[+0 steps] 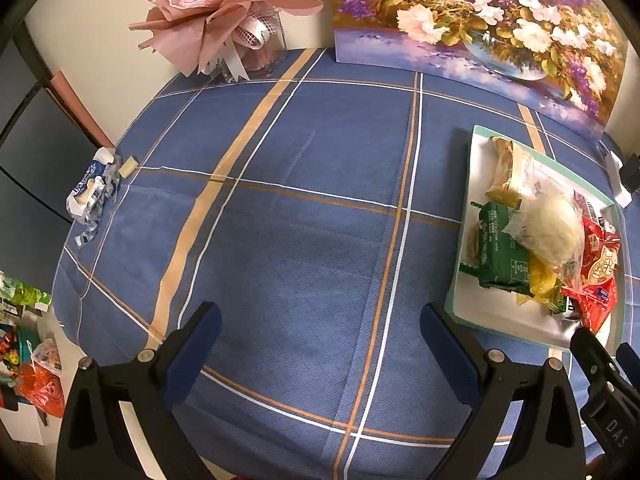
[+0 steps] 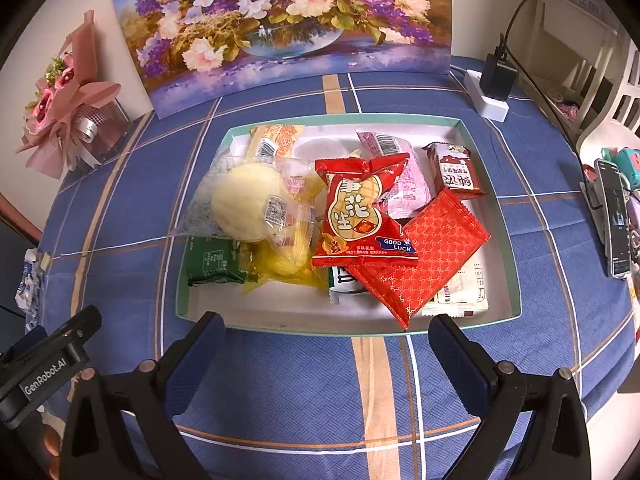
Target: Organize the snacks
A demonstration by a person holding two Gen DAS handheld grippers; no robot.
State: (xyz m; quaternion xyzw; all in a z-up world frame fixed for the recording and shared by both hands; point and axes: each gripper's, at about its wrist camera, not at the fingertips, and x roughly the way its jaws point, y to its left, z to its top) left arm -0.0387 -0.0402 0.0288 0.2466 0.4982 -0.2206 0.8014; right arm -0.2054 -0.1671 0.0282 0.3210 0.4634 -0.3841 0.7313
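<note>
- Left gripper [image 1: 320,320] spread wide, nothing between the fingers, hovering over bare blue plaid tablecloth [image 1: 304,208].
- Right gripper [image 2: 326,330] also wide open and empty, fingertips just short of the near rim of the tray [image 2: 348,330].
- Straight ahead of the right gripper: shallow white tray with a mint-green edge, loaded with snacks in a loose heap.
- Front and centre of the pile, a red peanut bag [image 2: 360,216] lying partly over a flat red patterned packet [image 2: 424,256], that one angled toward the tray's near right corner.
- Off to the left of those, a pale round bun in a clear wrapper [image 2: 248,202], sitting on top of a green packet [image 2: 214,266] and a yellow packet [image 2: 286,266].
- Further back: orange-and-white packet [image 2: 276,140], pink packet [image 2: 394,172], dark red-brown packet [image 2: 454,170] at the far right.
- White packet [image 2: 462,290] tucked under the red patterned one, near right corner.
- From the left gripper, same tray off to the right, not touching either finger.
- Far left of the left gripper, at the table edge: crumpled blue-and-white wrapper [image 1: 94,186].
- Way ahead, against the wall: flower painting [image 2: 280,20] and a pink bouquet [image 1: 216,8].
- Right of the tray from the right gripper: white power strip with black charger [image 2: 494,88], phone on a stand [image 2: 614,220].
</note>
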